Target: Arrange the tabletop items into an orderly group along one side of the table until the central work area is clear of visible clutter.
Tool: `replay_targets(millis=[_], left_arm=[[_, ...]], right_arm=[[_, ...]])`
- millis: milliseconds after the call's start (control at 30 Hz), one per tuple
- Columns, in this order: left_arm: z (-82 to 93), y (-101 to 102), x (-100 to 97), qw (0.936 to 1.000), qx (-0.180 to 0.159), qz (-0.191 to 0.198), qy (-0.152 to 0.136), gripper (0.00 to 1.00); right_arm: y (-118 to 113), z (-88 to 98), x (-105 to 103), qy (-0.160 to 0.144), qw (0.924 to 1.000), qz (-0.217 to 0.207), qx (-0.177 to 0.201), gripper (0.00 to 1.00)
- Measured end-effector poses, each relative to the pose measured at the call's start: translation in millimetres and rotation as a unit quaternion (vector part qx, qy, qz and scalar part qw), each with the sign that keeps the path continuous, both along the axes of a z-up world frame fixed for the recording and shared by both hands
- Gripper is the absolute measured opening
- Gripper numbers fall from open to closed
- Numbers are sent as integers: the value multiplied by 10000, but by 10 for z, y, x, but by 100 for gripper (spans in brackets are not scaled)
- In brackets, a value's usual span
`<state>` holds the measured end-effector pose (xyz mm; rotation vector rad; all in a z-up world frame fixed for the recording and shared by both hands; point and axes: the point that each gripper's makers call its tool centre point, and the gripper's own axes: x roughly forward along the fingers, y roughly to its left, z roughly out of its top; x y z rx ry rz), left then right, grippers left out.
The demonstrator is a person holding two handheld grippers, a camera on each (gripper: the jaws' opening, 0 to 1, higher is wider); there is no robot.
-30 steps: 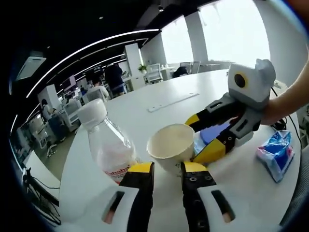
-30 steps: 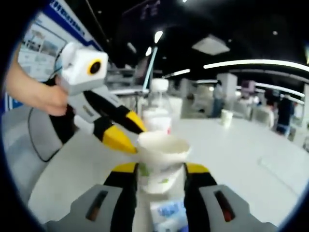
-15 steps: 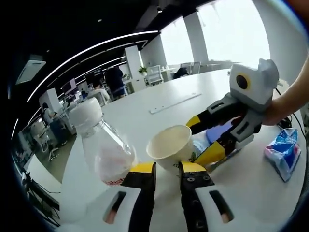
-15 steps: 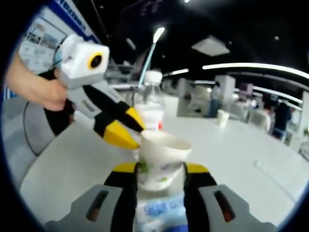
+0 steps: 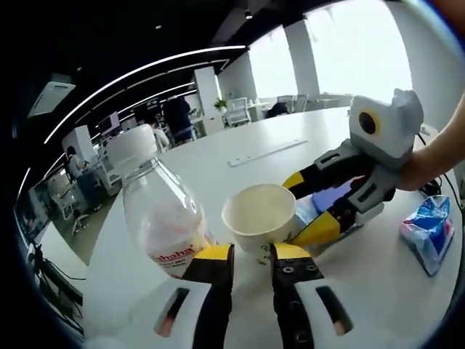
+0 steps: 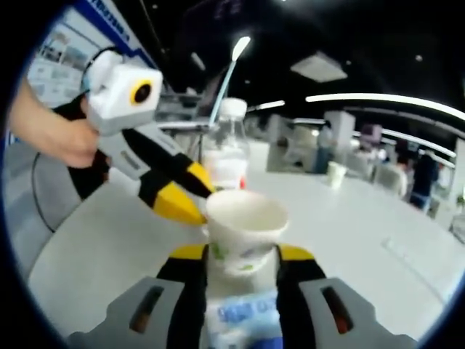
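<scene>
White and round, the office table point(image 5: 240, 171) carries everything I'm working with. My paper cup point(image 5: 259, 222) is cream-white with green print low on its side, as the right gripper view shows point(image 6: 243, 236). It stands upright, mouth up, at the centre of both views, its long axis vertical. Just to its left in the left gripper view stands a clear plastic bottle point(image 5: 161, 218) with a white cap and red lettering on its label, also upright; in the right gripper view it rises behind the cup point(image 6: 227, 160).

My right gripper point(image 6: 241, 254) has its yellow-tipped jaws set apart on either side of the cup's lower body, pressed against it. A blue-and-white packet point(image 6: 242, 320) lies between the jaws beneath the cup. My left gripper point(image 5: 247, 252) has its jaws nearly together, tips at the cup's near side; I cannot tell whether they pinch anything. Another blue wrapped packet point(image 5: 427, 231) lies at the right edge of the left gripper view.
</scene>
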<state>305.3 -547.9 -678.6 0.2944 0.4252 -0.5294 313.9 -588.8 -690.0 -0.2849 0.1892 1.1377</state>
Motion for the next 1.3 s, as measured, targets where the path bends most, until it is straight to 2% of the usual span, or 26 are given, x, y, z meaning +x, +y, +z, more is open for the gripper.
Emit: replay_targets(millis=[100, 167, 200, 367, 500, 600, 633, 667, 733, 833, 900, 933, 1000, 1100, 1300], left_arm=[[6, 18, 3, 10000, -47, 52, -16, 20], [-7, 41, 6, 9999, -109, 131, -12, 20], [-23, 45, 2, 9999, -94, 134, -12, 21], [-23, 46, -82, 9994, -143, 298, 38, 25], [-44, 79, -155, 9986, -267, 438, 139, 32], [-63, 90, -220, 9970, -407, 588, 292, 45], [-88, 111, -250, 9964, -378, 658, 387, 52], [-158, 139, -323, 9954, -241, 703, 612, 56], [-195, 149, -371, 9953, -230, 706, 621, 67], [-284, 200, -461, 9885, -613, 1016, 938, 86], [-289, 277, -481, 9841, -835, 1266, 926, 98], [-267, 329, -493, 9825, -894, 1397, 851, 99], [-251, 371, -556, 9816, -917, 1418, 896, 99], [-189, 330, -636, 9776, -1121, 1514, 936, 99], [-89, 315, -682, 9783, -1139, 1500, 862, 99]], right_arm=[[-9, -3, -10, -9, 10000, -15, -57, 34], [-40, -50, -11, -145, 9993, -33, -338, 33], [-29, -59, -24, -185, 9992, -48, -363, 33], [-78, -18, 17, -77, 9992, -311, -221, 46], [-102, 34, -19, -7, 9994, -347, -89, 54], [-124, 15, -44, 54, 9992, -371, -109, 64], [-146, 6, -57, 98, 9991, -395, -129, 67], [-156, 3, -59, 98, 9990, -412, -140, 68], [-200, 3, -82, 81, 9988, -451, -158, 73], [-241, -2, -114, 190, 9984, -513, -105, 80], [-246, -11, -139, 231, 9984, -512, -111, 83], [-243, -21, -164, 279, 9984, -487, -120, 85], [-246, -41, -211, 376, 9981, -457, -174, 88], [-264, -15, -275, 375, 9982, -420, -191, 88], [-294, 62, -363, 401, 9981, -460, -97, 89]])
